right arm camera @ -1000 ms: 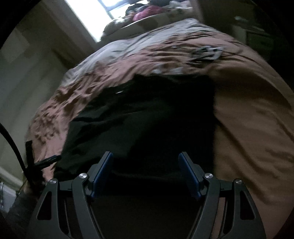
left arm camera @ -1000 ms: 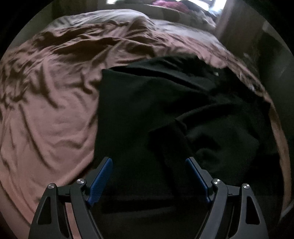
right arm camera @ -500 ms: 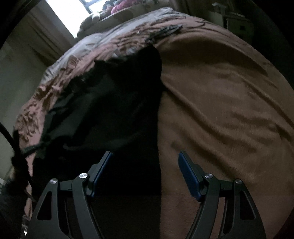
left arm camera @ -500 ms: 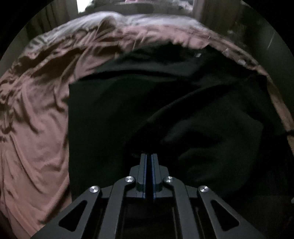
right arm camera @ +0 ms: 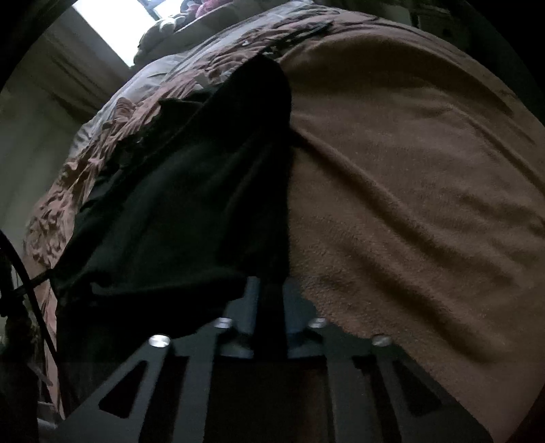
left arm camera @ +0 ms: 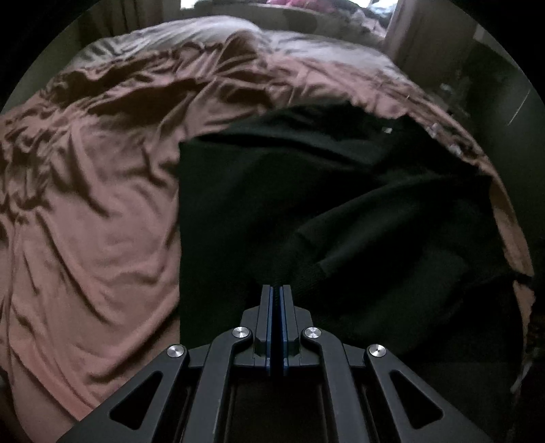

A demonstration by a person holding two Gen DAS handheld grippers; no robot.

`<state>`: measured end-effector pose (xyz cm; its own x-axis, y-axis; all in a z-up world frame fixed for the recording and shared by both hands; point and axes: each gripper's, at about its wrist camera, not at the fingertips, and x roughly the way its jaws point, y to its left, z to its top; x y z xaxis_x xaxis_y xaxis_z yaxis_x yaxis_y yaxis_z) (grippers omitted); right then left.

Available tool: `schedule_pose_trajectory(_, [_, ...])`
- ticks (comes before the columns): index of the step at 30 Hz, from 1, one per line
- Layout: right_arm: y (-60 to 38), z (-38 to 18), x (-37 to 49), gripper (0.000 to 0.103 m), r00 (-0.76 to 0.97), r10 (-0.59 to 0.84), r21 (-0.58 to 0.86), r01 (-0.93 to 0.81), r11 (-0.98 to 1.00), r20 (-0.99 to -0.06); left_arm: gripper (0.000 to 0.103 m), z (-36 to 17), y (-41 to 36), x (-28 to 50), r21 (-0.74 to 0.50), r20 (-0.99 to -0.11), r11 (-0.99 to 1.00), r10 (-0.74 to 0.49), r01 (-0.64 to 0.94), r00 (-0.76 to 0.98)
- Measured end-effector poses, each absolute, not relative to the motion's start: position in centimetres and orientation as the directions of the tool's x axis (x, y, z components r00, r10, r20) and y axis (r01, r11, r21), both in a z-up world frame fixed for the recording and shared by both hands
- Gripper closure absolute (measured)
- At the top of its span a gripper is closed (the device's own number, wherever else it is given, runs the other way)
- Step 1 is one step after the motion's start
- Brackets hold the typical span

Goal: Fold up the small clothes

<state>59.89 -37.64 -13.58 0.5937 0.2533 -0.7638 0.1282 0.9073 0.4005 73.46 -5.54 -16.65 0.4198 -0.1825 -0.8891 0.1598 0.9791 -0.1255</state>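
On black garment, unreadable tag.

My left wrist camera looks steeply down along the left claw at the bottom centre, close over the black garment, with the bed filling the left half. My right wrist camera sits nearer, tilted down along the right claw. Both views share the garment, the brown bedding and the bright window at the top.
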Motion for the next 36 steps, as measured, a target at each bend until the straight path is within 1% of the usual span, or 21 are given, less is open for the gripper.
schedule_pose_trajectory(4, [-37.6,-13.0,58.6,0.100,0.619,0.215,0.373,0.137,0.917,-0.756,0.099,-17.7,-5.9,73.5,-0.108,-0.902,0.982,-0.163,0.156,0.400])
schedule_pose_trajectory(10, [-37.9,-12.5,57.4,0.101,0.640,0.201,0.381,0.155,0.911,-0.742,0.099,-17.5,-5.1,73.9,-0.111,-0.897,0.984,-0.160,0.142,0.412])
schedule_pose_trajectory(11, [-38.1,-12.6,57.3,0.102,0.638,0.192,0.373,0.160,0.914,-0.746,0.099,-17.6,-5.0,74.0,-0.104,-0.899,0.985,-0.151,0.135,0.411])
schedule_pose_trajectory(13, [-38.7,-12.6,57.1,0.103,0.626,0.132,0.321,0.200,0.926,-0.769,0.099,-17.8,-4.7,74.2,-0.100,-0.902,0.987,-0.143,0.126,0.408])
schedule_pose_trajectory(16, [-40.1,-12.8,56.7,0.103,0.624,0.166,0.372,0.215,0.903,-0.763,0.099,-18.4,-4.5,74.5,-0.113,-0.905,0.988,-0.146,0.107,0.399])
schedule_pose_trajectory(18, [-40.9,-12.7,56.6,0.103,0.635,0.200,0.413,0.206,0.887,-0.746,0.099,-18.9,-4.8,74.7,-0.095,-0.912,0.989,-0.133,0.116,0.388])
schedule_pose_trajectory(20, [-41.5,-12.2,57.4,0.102,0.641,0.205,0.422,0.204,0.883,-0.740,0.099,-19.2,-5.1,74.9,-0.086,-0.915,0.989,-0.127,0.123,0.383])
schedule_pose_trajectory(21, [-41.6,-12.0,57.8,0.101,0.646,0.213,0.429,0.196,0.882,-0.733,0.099,-19.2,-5.2,75.0,-0.081,-0.915,0.989,-0.125,0.127,0.385])
schedule_pose_trajectory(22, [-41.6,-11.7,58.3,0.093,0.653,0.224,0.438,0.184,0.880,-0.724,0.099,-19.2,-5.3,75.1,-0.078,-0.914,0.988,-0.124,0.132,0.386])
schedule_pose_trajectory(23, [-41.7,-11.5,59.0,0.074,0.661,0.231,0.444,0.172,0.879,-0.714,0.099,-19.2,-5.3,75.2,-0.076,-0.915,0.988,-0.123,0.134,0.385])
schedule_pose_trajectory(24, [-41.8,-11.4,59.6,0.063,0.667,0.231,0.445,0.169,0.879,-0.709,0.099,-19.2,-5.3,75.3,-0.076,-0.915,0.988,-0.123,0.135,0.384])
schedule_pose_trajectory(25, [-42.0,-11.2,60.3,0.047,0.679,0.224,0.445,0.169,0.880,-0.699,0.099,-19.2,-5.3,75.4,-0.077,-0.915,0.988,-0.124,0.135,0.383])
schedule_pose_trajectory(27, [-42.2,-10.8,62.0,0.046,0.700,0.216,0.442,0.158,0.883,-0.681,0.099,-19.1,-5.2,75.6,-0.080,-0.915,0.988,-0.127,0.135,0.384])
schedule_pose_trajectory(30, [-42.2,-10.9,64.2,0.046,0.710,0.241,0.460,0.131,0.878,-0.662,0.099,-19.1,-5.2,75.8,-0.084,-0.912,0.986,-0.134,0.143,0.388])
schedule_pose_trajectory(36, [-41.1,-11.7,68.2,0.046,0.704,0.201,0.366,0.090,0.926,-0.681,0.099,-19.1,-5.2,76.4,-0.111,-0.903,0.981,-0.167,0.160,0.397])
